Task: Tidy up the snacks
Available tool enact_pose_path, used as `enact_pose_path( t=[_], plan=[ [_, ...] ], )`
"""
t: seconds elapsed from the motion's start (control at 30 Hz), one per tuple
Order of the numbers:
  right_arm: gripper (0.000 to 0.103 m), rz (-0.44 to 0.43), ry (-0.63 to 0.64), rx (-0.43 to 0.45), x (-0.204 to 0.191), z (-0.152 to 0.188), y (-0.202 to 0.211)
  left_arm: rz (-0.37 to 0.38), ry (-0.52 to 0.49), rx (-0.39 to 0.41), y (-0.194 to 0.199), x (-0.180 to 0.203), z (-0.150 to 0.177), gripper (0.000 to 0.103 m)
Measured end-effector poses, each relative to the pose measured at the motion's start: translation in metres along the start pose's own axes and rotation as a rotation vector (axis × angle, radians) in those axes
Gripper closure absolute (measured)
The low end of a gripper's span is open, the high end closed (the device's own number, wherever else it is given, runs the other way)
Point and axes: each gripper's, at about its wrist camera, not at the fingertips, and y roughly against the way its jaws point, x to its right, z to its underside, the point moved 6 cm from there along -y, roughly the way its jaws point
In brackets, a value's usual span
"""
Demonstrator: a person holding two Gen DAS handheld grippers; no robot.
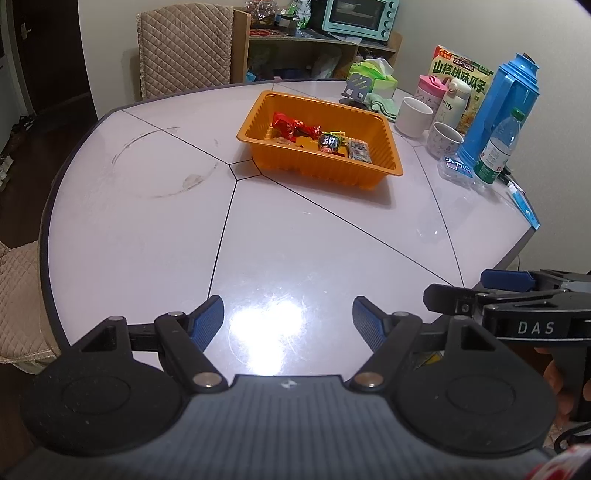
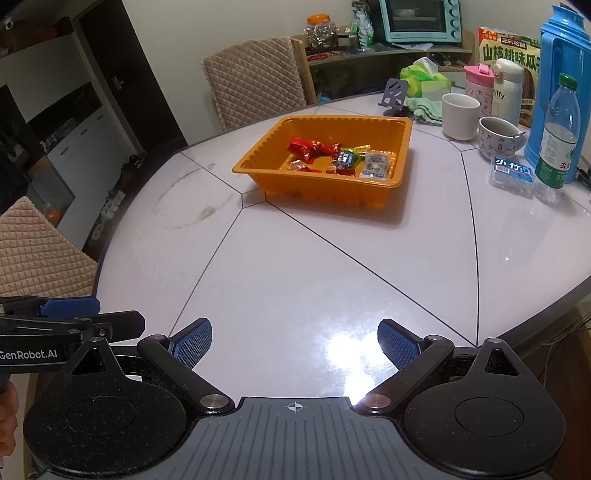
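Both tongs wide open, empty: left gripper [image 1: 288, 317], right gripper [image 2: 294, 339]. Snacks [image 2: 332, 157] in orange tray [image 2: 314, 184]: light, crinkly, slippery wrappers, prob. crushable; pinch at twisted ends.

Snacks [image 1: 317, 138] lie in the tray [image 1: 314, 168] on the table [image 1: 295, 251], cups [image 1: 417, 116] right.

Both views are taken from the near edge of the table [image 1: 147, 240], angled downward across it toward the far wall. The left view is set just left of the right one. The tray [image 1: 332, 173] is seen mid-distance in both, as are the cups, thermos [image 2: 554, 92] and oven [image 2: 421, 20]. Each gripper's side is caught at the other view's edge.
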Motion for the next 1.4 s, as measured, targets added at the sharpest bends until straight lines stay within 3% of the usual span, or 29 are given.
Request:
enact_pose_path(
  t=[1.4],
  plan=[
    [0.007, -0.002, -0.007, -0.002, 0.0035, -0.0001, -0.0006, 0.002, -0.004, -0.002, -0.0061, 0.0047, -0.0090, 0.028]
  ],
)
